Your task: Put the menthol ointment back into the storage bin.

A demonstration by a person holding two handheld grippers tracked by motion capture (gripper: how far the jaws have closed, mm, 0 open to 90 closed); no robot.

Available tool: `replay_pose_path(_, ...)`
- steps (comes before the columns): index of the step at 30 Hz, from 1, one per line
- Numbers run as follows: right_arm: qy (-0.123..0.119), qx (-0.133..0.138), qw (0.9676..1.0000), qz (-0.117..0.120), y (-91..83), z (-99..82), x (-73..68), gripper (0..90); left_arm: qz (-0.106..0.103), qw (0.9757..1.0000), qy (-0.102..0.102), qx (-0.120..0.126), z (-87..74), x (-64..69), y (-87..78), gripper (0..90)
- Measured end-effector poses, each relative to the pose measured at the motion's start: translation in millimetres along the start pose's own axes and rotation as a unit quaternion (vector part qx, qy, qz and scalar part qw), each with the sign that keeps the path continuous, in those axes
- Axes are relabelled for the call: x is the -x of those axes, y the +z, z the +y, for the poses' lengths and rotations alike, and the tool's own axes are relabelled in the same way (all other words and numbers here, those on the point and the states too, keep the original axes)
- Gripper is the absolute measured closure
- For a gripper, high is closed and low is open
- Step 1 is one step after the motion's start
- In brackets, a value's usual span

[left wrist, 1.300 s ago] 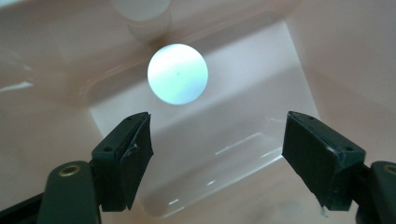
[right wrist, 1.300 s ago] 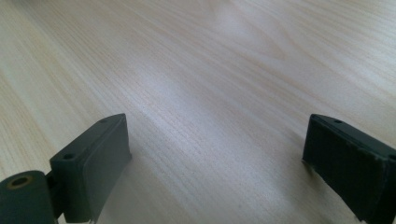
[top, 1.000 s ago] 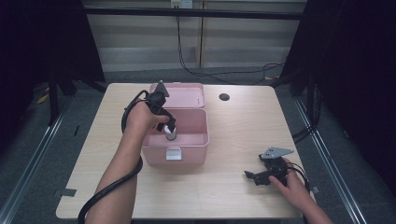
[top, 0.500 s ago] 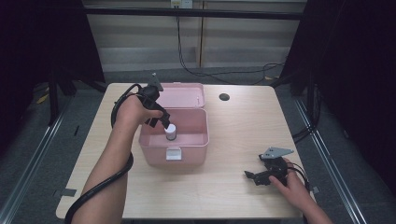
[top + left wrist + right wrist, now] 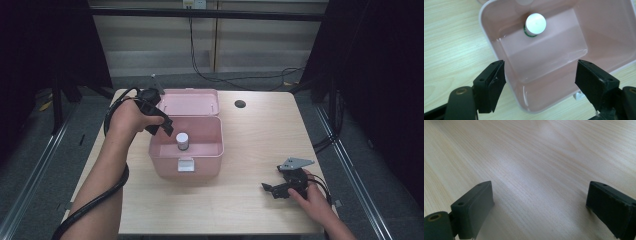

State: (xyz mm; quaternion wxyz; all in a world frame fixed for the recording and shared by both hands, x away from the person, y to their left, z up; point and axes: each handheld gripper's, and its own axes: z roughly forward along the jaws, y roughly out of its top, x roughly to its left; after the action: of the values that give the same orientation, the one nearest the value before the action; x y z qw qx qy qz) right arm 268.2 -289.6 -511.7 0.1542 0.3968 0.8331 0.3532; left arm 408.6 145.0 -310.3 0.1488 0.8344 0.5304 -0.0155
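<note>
Counter [image 5: 250, 145] in the high view carries an open pink box [image 5: 186, 150] at frame centre, a white-capped bottle [image 5: 182, 141] upright inside. The left gripper [image 5: 159, 120] hovers over the box's left rim; the right gripper [image 5: 280, 189] rests at lower right.

Left gripper view: jaws apart with nothing between them, bottle [image 5: 535, 24] at top centre.

Right gripper view: jaws wide apart over bare wood.

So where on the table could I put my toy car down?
The bare wood between the pink box and the right tongs is free, and so is the far right part beyond the dark round hole. It is crowded at the box's left rim, where the left tongs hang.
</note>
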Motion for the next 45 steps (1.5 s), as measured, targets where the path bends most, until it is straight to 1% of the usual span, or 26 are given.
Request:
replay_pose_path(2,0.000,0.000,1.0000,0.000,0.0,0.0,0.0,6.8,0.003,1.0000,-0.004,-0.001,-3.0,-4.0,-1.5,23.8)
replay_pose_path(3,0.000,0.000,1.0000,0.000,0.0,0.0,0.0,6.8,0.003,1.0000,-0.001,-0.004,-4.6,-6.2,-2.5,23.8)
replay_pose_path(4,0.000,0.000,1.0000,0.000,0.0,0.0,0.0,6.8,0.000,1.0000,-0.008,-0.001,-7.5,-9.7,-4.1,23.8)
replay_pose_path(6,0.000,0.000,1.0000,0.000,0.0,0.0,0.0,6.8,0.000,1.0000,-0.006,0.000,-9.1,-11.2,-4.3,23.8)
replay_pose_path(7,0.000,0.001,1.0000,0.000,0.2,0.0,0.0,6.8,-0.002,0.9999,-0.010,0.001,-12.0,-13.9,-4.8,23.8)
replay_pose_path(15,0.000,0.001,1.0000,0.000,0.2,-0.1,0.0,6.8,-0.003,0.9999,-0.010,0.003,-23.7,-23.4,-5.9,23.1)
replay_pose_path(16,0.000,0.001,1.0000,0.000,0.2,0.0,0.0,6.8,-0.007,0.9999,-0.010,0.004,-27.3,-26.7,-5.9,22.8)
replay_pose_path(17,0.000,0.001,1.0000,0.000,0.2,0.0,0.0,6.8,-0.007,0.9999,-0.010,0.004,-27.3,-26.7,-5.9,22.3)
replay_pose_path(18,0.000,0.001,1.0000,0.000,0.2,0.0,0.0,6.8,-0.004,0.9999,-0.008,0.007,-30.7,-30.5,-6.6,21.6)
replay_pose_path(20,0.000,0.001,1.0000,0.000,0.1,0.0,0.0,6.8,-0.001,0.9999,-0.008,0.006,-32.6,-32.3,-6.7,21.1)
replay_pose_path(22,0.000,0.001,1.0000,0.000,0.2,0.0,0.0,6.8,-0.008,0.9998,-0.013,0.008,-38.8,-38.6,-6.7,21.1)
replay_pose_path(23,0.000,0.001,1.0000,0.000,0.2,0.0,0.0,6.8,-0.008,0.9998,-0.013,0.008,-38.8,-38.6,-6.7,21.1)
replay_pose_path(24,0.000,0.001,1.0000,-0.001,0.2,0.0,0.0,6.8,-0.009,0.9998,-0.015,0.012,-42.9,-43.0,-5.8,20.9)
replay_pose_path(26,0.000,0.001,1.0000,0.000,0.2,0.0,0.0,6.8,-0.010,0.9997,-0.017,0.013,-46.7,-47.1,-5.2,20.7)
replay_pose_path(27,0.000,0.001,1.0000,0.000,0.2,0.0,-0.1,6.8,-0.010,0.9997,-0.017,0.013,-46.7,-47.1,-5.2,20.7)
replay_pose_path(28,0.000,0.001,1.0000,0.000,0.2,0.0,0.0,6.8,-0.011,0.9996,-0.019,0.016,-50.8,-50.4,-4.7,20.7)
replay_pose_path(33,0.000,0.001,1.0000,0.000,0.2,-0.1,-0.1,6.8,-0.014,0.9995,-0.019,0.023,-58.8,-57.5,-3.7,20.2)
replay_pose_path(34,0.000,0.001,1.0000,0.000,0.2,-0.1,-0.1,6.8,-0.013,0.9994,-0.023,0.023,-62.5,-60.8,-2.5,19.9)
replay_pose_path(36,0.000,0.001,1.0000,-0.001,0.2,-0.1,-0.1,6.8,-0.012,0.9994,-0.022,0.025,-64.4,-62.6,-2.1,19.9)
replay_pose_path(37,0.000,0.001,1.0000,0.000,0.2,-0.1,-0.1,6.7,-0.009,0.9991,-0.028,0.032,-67.7,-65.2,-2.2,19.9)
replay_pose_path(38,0.000,0.001,1.0000,0.000,0.1,-0.1,-0.1,6.8,-0.009,0.9991,-0.028,0.032,-67.7,-65.2,-2.2,19.9)
replay_pose_path(39,0.001,0.000,1.0000,0.000,0.0,-0.1,-0.3,6.8,-0.008,0.9987,-0.030,0.041,-70.5,-67.8,-2.2,19.8)
replay_pose_path(40,0.002,0.000,1.0000,0.000,0.0,-0.1,-0.3,6.7,-0.011,0.9986,-0.031,0.042,-72.5,-68.2,-2.3,19.8)
replay_pose_path(41,0.002,0.000,1.0000,0.000,0.0,-0.1,-0.3,6.8,-0.012,0.9987,-0.026,0.042,-74.2,-68.8,-2.1,19.8)
replay_pose_path(43,0.001,-0.001,1.0000,0.000,-0.1,-0.1,-0.2,6.8,-0.016,0.9984,-0.030,0.045,-76.3,-68.6,-1.3,19.8)
replay_pose_path(45,0.001,-0.001,1.0000,0.000,-0.1,-0.1,-0.2,6.8,-0.019,0.9982,-0.024,0.051,-80.7,-69.3,0.3,19.7)
